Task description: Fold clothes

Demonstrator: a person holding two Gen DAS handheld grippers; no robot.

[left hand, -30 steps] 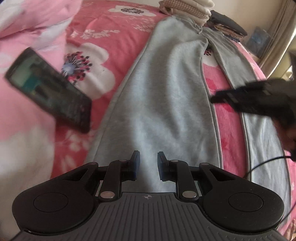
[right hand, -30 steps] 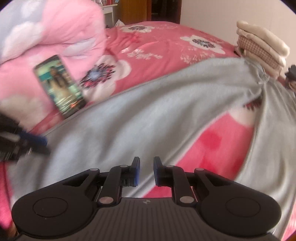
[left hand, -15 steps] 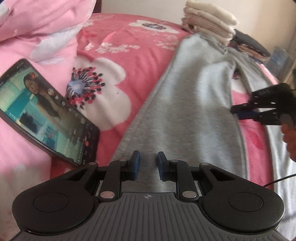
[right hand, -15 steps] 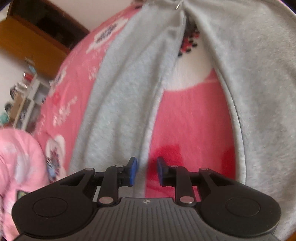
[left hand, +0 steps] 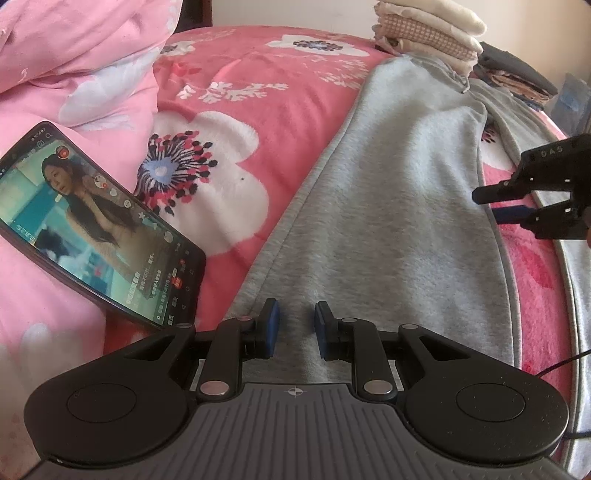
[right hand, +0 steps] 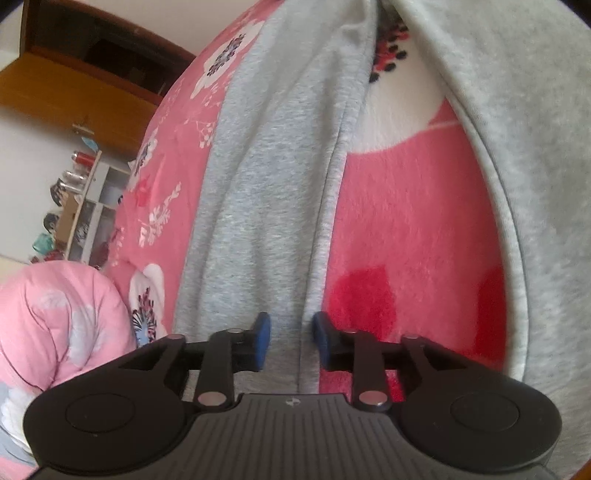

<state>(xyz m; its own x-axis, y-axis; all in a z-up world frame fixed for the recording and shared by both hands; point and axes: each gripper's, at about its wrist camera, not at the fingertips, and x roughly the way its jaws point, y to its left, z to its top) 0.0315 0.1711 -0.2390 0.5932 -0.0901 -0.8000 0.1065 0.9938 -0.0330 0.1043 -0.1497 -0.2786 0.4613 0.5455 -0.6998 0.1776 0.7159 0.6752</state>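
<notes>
A phone (left hand: 92, 229) with a lit screen lies on the pink floral bed (left hand: 229, 122) just left of your grey trousers (left hand: 388, 221), close beside the outer edge of the near leg, and a bunched pink quilt (left hand: 74, 48) rises behind it. At the far end a stack of folded cloths (left hand: 424, 33) sits against the waistband, with dark items beside it. The trousers lie spread flat with the two legs apart and a strip of bare bedspread between them, which is the open room you have. Your left claw (left hand: 295, 325) hovers over the near leg's lower part, its fingers a small way apart with nothing gripped. Your right claw (right hand: 290, 339) points at the inner edge of the same leg; its jaws are opening, the seam edge lies between the pads, and they do not press it.
</notes>
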